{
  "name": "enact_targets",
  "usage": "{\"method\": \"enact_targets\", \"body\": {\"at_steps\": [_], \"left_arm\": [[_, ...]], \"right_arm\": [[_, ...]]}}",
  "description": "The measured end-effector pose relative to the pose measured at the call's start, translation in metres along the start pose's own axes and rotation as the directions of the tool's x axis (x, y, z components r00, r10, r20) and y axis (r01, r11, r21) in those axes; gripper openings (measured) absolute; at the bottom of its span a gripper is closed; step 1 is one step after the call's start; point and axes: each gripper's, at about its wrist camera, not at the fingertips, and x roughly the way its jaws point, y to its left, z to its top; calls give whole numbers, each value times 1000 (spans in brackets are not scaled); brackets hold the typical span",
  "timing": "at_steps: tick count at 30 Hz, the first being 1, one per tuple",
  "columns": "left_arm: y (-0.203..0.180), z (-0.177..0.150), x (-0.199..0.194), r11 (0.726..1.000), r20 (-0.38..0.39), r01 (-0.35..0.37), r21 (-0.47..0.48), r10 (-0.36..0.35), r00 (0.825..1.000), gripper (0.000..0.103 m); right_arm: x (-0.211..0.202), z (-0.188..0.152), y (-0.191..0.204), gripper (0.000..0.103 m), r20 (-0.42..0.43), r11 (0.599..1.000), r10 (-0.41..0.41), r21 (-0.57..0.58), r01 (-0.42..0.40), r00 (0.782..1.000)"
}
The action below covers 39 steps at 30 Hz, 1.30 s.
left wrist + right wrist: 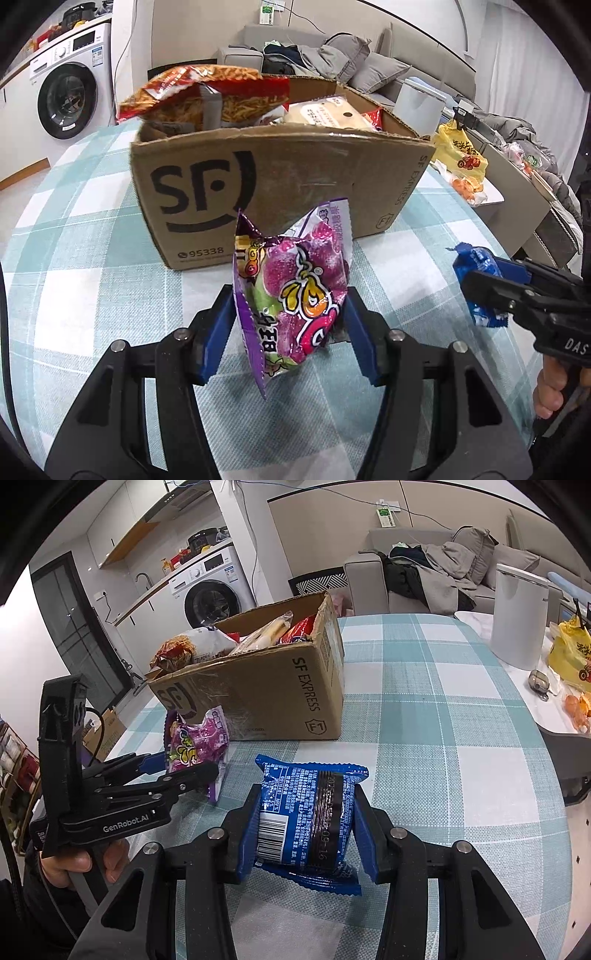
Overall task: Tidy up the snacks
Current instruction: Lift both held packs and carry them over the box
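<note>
My left gripper (pixel 290 325) is shut on a purple candy bag (pixel 295 291) and holds it upright above the checked tablecloth, just in front of the cardboard SF box (pixel 280 177). The bag also shows in the right wrist view (pixel 197 746). My right gripper (pixel 304 823) is shut on a blue snack packet (pixel 308 812) and holds it above the table, to the right of the box (pixel 280 694). In the left wrist view the blue packet (pixel 476 266) is at the right. The box holds several snacks, among them a red noodle-snack bag (pixel 207 96).
A white kettle (pixel 517 616) stands at the table's right edge, with a yellow bag (pixel 572 653) and orange fruit on a side table beyond. A sofa with clothes and a washing machine (pixel 210 598) lie behind the table.
</note>
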Motion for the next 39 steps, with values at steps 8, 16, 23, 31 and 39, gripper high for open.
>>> {"method": "enact_targets", "body": {"at_steps": [8, 16, 23, 31, 39], "left_arm": [[8, -4, -32, 1000, 42, 9, 4, -9, 999, 55], [16, 5, -63, 1000, 88, 31, 6, -31, 996, 55], [21, 16, -91, 999, 130, 38, 9, -39, 991, 55], [27, 33, -124, 999, 170, 32, 14, -34, 985, 55], [29, 59, -142, 1000, 204, 20, 20, -24, 979, 55]], "right_arm": [[-3, 1, 8, 46, 15, 1000, -3, -19, 4, 1000], [-7, 10, 21, 46, 36, 999, -3, -49, 4, 999], [-14, 24, 33, 46, 65, 997, -3, -75, 8, 998], [-20, 43, 47, 46, 97, 994, 3, -110, 8, 995], [-26, 66, 62, 46, 130, 990, 15, -142, 4, 991]]}}
